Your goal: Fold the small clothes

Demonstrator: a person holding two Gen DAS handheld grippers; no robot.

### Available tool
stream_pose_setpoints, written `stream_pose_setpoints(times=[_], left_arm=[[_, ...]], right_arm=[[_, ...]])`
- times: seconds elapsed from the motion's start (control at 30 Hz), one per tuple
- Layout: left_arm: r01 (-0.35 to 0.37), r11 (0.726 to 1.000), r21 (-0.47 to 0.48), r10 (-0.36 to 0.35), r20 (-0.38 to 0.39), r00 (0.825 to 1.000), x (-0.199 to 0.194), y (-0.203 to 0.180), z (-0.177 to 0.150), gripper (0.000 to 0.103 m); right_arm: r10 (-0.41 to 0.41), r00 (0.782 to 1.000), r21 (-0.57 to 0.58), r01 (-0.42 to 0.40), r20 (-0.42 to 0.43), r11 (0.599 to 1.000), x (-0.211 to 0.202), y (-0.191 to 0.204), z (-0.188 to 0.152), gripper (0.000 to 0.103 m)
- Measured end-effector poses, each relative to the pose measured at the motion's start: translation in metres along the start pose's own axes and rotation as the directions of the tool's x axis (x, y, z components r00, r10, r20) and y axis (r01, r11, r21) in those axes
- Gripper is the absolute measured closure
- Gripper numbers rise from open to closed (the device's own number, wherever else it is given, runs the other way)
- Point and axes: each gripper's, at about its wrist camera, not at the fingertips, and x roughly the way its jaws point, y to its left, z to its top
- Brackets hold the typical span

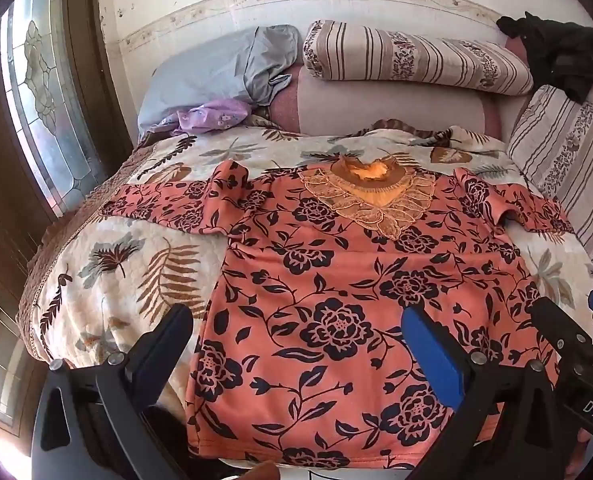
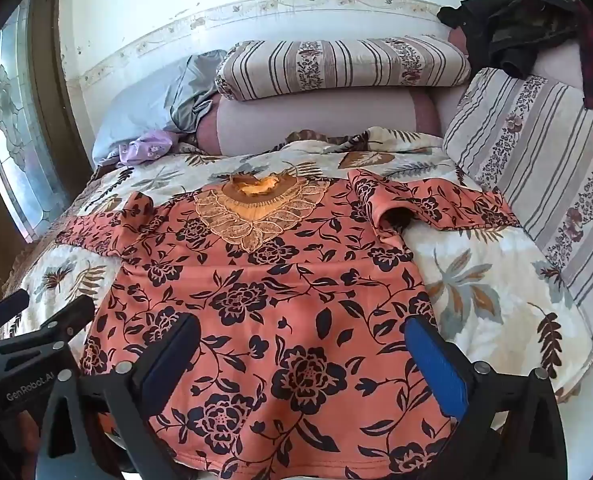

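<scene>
A salmon-orange top with dark flower print and a lace orange collar (image 1: pixel 336 280) (image 2: pixel 272 304) lies spread flat, front up, on the leaf-print bedspread (image 1: pixel 136 264) (image 2: pixel 488 280). Its sleeves reach out left and right, and its hem lies nearest me. My left gripper (image 1: pixel 296 336) is open and empty above the hem's left part. My right gripper (image 2: pixel 304 344) is open and empty above the hem's right part. In the left wrist view the right gripper shows at the right edge (image 1: pixel 572 320). In the right wrist view the left gripper shows at the left edge (image 2: pixel 40 312).
Striped pillows (image 1: pixel 416 56) (image 2: pixel 536 148) lie at the head and right side. A grey pillow (image 1: pixel 224 68) and a purple cloth (image 1: pixel 212 114) sit at the back left. Dark clothes (image 2: pixel 516 24) hang at the back right. A glass door (image 1: pixel 40 92) stands left.
</scene>
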Motion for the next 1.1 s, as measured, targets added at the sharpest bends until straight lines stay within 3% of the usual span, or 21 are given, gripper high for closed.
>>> stream_pose_setpoints(times=[1.1], left_arm=[[0.024,0.999,-0.028,-0.025,-0.038,0.999,0.025,0.003,-0.009,0.000]], right_arm=[[-0.014,1.000,-0.029,0.013,-0.020,0.999,0.020,0.012,0.001,0.000]])
